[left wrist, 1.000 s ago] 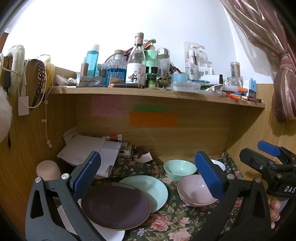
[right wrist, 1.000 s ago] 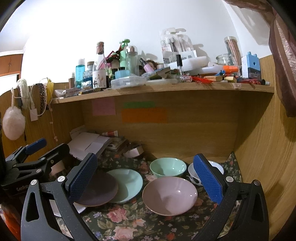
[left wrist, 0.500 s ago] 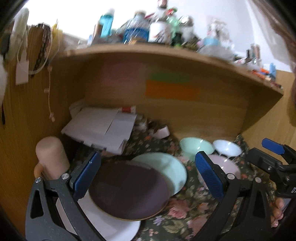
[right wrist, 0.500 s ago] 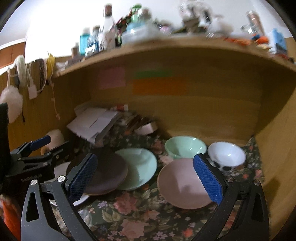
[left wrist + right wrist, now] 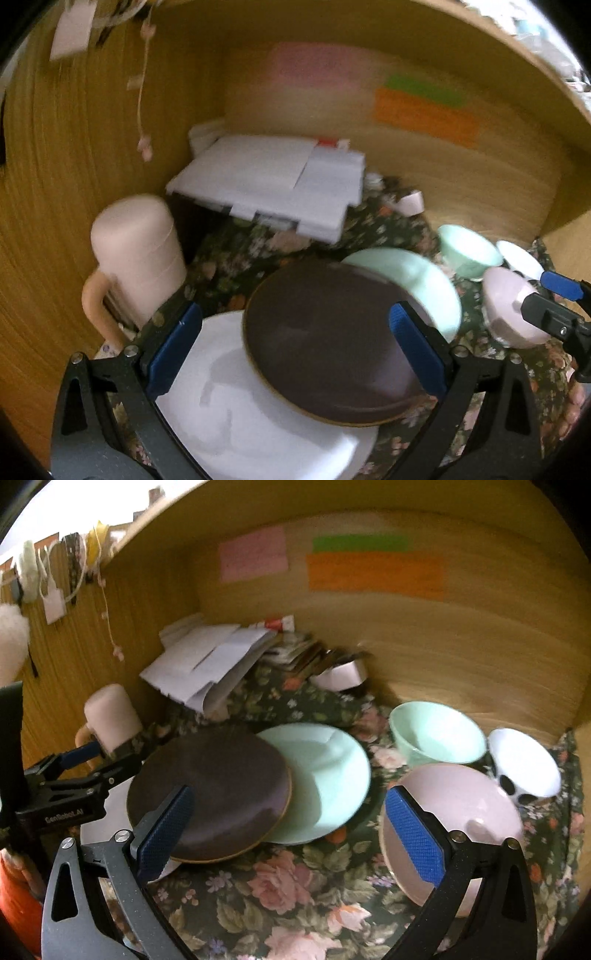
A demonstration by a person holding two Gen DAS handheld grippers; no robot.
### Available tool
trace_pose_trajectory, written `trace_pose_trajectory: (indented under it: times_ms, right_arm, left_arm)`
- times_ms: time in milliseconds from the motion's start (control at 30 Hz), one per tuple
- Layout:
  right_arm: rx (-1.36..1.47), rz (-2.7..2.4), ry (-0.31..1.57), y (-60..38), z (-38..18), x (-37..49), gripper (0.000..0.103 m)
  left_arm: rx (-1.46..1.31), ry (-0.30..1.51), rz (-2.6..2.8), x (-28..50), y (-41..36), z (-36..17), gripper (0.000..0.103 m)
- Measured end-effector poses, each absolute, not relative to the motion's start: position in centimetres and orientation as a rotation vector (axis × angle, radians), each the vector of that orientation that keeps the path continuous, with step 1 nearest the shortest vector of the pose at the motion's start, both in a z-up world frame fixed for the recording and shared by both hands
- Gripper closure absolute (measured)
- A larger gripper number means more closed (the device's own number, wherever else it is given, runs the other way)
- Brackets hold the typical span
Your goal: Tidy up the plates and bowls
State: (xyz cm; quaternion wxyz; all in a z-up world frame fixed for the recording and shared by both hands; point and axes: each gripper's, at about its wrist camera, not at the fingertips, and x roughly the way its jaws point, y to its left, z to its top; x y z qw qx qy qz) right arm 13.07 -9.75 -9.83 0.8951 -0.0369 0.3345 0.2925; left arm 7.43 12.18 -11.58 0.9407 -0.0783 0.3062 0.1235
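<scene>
Glazed ceramic all over floral cloth (image 5: 295, 893) — stiff, slick, chippable. Dark plate (image 5: 325, 343) overlaps white plate (image 5: 258, 417) and mint plate (image 5: 325, 771); pink bowl (image 5: 454, 827), mint bowl (image 5: 436, 734), white bowl (image 5: 524, 760) at right. Left gripper (image 5: 295, 347) wide, empty, straddling dark plate. Right gripper (image 5: 291, 834) wide, empty. Judgement: pinch raised rim edge — flat faces slip.

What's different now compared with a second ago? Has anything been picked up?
Both tools have dipped down and in: the left tool toward the dark plate, the right tool toward the pink bowl. Both are open, holding nothing. The plates and bowls haven't moved.
</scene>
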Motion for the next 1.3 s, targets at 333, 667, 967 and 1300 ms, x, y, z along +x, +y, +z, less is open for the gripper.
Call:
trace_pose_trajectory:
  times_ms: [333, 667, 967, 1300]
  right_arm:
    - [-0.141, 0.652, 0.846, -5.9, -13.8, 16.5, 0.028]
    - [-0.15, 0.68, 0.971, -4.9, -16.4, 19.6, 0.05]
    - [-0.114, 0.704, 1.039, -4.9, -17.8, 21.6, 0.065]
    - [-0.08, 0.723, 1.062, -4.2, -18.4, 22.5, 0.068]
  left_arm:
    - [-0.19, 0.747, 0.286, 8.6, 14.8, -15.0, 0.0]
    - [-0.246, 0.809, 0.248, 9.6, 15.7, -16.3, 0.0]
    - [-0.272, 0.832, 0.238, 10.2, 15.9, -16.9, 0.013]
    - [-0.322, 0.886, 0.188, 10.8, 16.0, -17.7, 0.046]
